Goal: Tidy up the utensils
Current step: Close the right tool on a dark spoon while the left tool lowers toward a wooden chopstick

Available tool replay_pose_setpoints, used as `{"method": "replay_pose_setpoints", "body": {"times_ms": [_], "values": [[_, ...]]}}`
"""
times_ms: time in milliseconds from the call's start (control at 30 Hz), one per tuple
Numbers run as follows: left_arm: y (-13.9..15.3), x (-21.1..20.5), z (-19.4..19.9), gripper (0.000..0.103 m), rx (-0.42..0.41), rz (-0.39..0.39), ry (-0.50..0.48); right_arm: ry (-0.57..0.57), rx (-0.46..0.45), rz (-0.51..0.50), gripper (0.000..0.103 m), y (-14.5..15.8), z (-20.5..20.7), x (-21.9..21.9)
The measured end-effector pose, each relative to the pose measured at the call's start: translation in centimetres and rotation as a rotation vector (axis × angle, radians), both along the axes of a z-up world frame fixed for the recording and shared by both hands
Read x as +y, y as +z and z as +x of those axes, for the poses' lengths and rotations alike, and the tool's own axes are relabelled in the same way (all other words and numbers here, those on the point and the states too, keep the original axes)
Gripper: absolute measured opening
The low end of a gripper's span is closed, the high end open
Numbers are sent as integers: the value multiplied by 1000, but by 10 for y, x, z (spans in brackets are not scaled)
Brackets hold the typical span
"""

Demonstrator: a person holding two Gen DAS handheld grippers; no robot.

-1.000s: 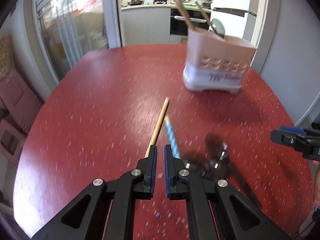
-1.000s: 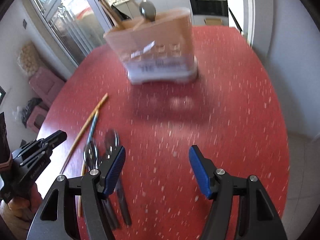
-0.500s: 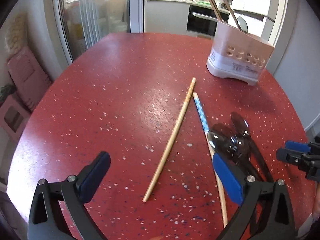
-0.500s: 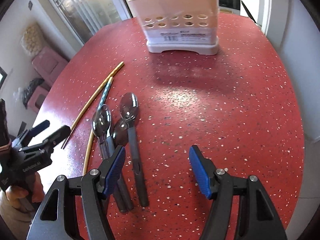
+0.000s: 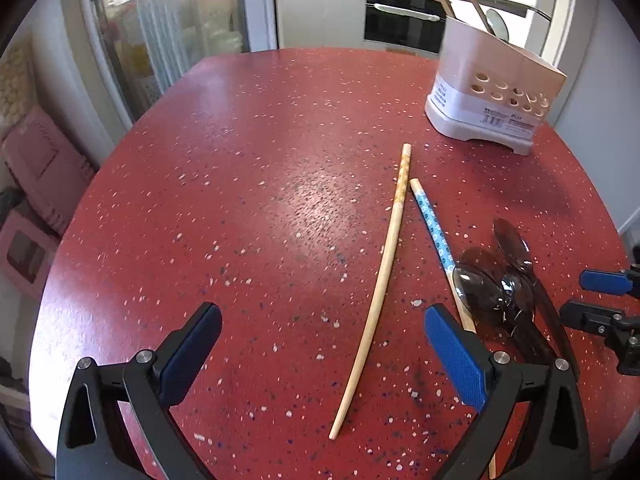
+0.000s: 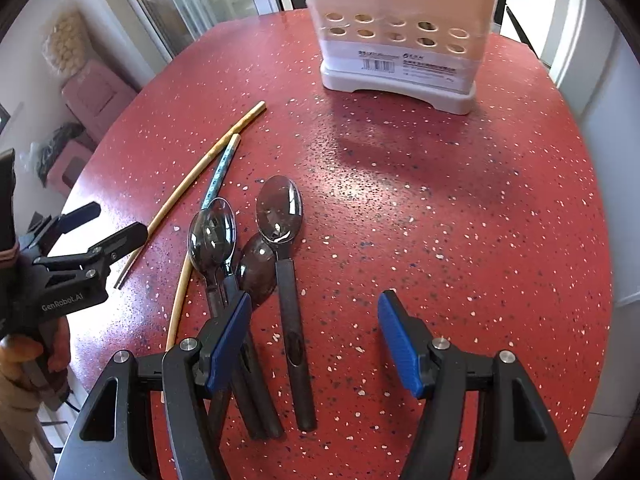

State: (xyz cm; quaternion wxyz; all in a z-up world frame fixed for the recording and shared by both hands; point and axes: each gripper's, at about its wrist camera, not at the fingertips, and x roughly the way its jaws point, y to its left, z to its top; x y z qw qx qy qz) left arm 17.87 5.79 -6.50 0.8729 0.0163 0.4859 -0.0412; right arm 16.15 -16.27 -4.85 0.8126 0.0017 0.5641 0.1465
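Note:
My left gripper (image 5: 320, 320) stands wide open over the red table (image 5: 240, 200). A plain bamboo chopstick (image 5: 384, 272) shows in the gap between its fingers, untouched. Beside it lies a blue-patterned chopstick (image 5: 432, 228), its lower end under three dark-handled spoons (image 5: 492, 284). My right gripper (image 6: 314, 304) is open above those spoons (image 6: 280, 216). One spoon's black handle (image 6: 292, 328) lies between its fingers without contact. The white utensil holder (image 6: 400, 40) stands at the far side with several utensils in it.
A hand at the left edge holds the left gripper (image 6: 120, 220) near the chopsticks (image 6: 200, 168). The right gripper (image 5: 576, 296) shows at the right edge of the left wrist view. Pink furniture (image 5: 36, 168) and glass doors lie beyond the table's left rim.
The left gripper's jaws went from shut to wide open. Both grippers sank toward the table, and the chopsticks and spoons now sit closer in each view.

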Motion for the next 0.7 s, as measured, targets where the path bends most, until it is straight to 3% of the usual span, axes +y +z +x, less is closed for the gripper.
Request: {"method": "replay_pose_setpoints", "body": {"times_ms": [167,400,533,567,633,700], "values": [[1,-7,16,103,8,42,-41,30,17,-28,65,-3,9,12],[-6,-18,39,103,42,97,-98,53,51,-81,49,-11,23,29],[-12,-28,50,103,71,118,-134,67,65,-89,45,-11,32,35],[-15,-31,53,103,80,128,-148,68,66,-87,43,-11,34,36],[-14,-34,56,103,80,120,-155,67,81,-84,29,-11,38,37],[-14,-35,61,103,95,111,-163,61,103,-74,25,-14,41,35]]}}
